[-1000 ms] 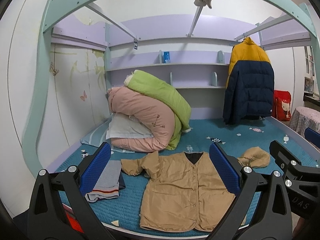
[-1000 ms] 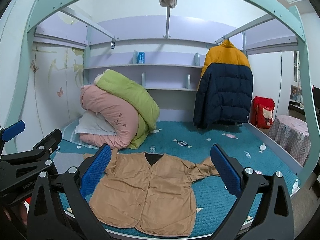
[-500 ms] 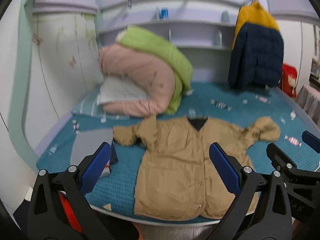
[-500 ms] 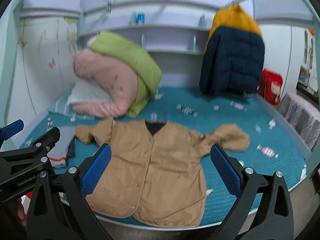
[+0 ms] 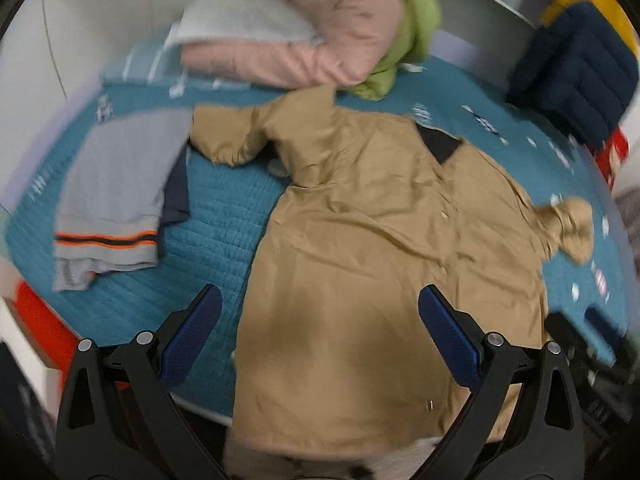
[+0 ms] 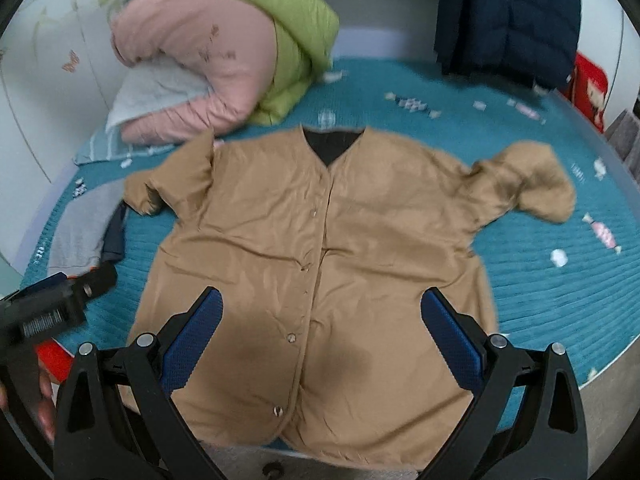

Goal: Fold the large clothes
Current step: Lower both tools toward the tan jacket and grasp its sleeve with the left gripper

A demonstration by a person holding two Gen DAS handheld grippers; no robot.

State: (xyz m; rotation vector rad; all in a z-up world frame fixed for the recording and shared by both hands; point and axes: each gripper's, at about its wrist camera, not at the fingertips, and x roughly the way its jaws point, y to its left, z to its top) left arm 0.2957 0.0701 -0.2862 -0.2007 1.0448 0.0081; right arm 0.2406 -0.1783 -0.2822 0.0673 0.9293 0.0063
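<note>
A tan buttoned jacket [image 5: 372,248] lies spread face up on the teal bed cover [image 5: 224,216], collar far, hem hanging over the near edge. It also shows in the right wrist view [image 6: 320,264], with both sleeves bunched at the sides. My left gripper [image 5: 320,328] is open and empty above the jacket's lower left part. My right gripper [image 6: 322,330] is open and empty above the jacket's lower middle. The left gripper's body shows in the right wrist view [image 6: 52,304] at the left edge.
A folded grey garment with orange stripes [image 5: 112,192] lies left of the jacket. Pink and green quilts [image 6: 224,52] are piled at the back left. A navy and yellow coat [image 6: 508,20] hangs at the back right. A red bag [image 6: 590,88] stands by it.
Both grippers have moved forward and tilted down toward the bed. The jacket now fills both views; the bed frame and shelves have left the picture. Both grippers stay open.
</note>
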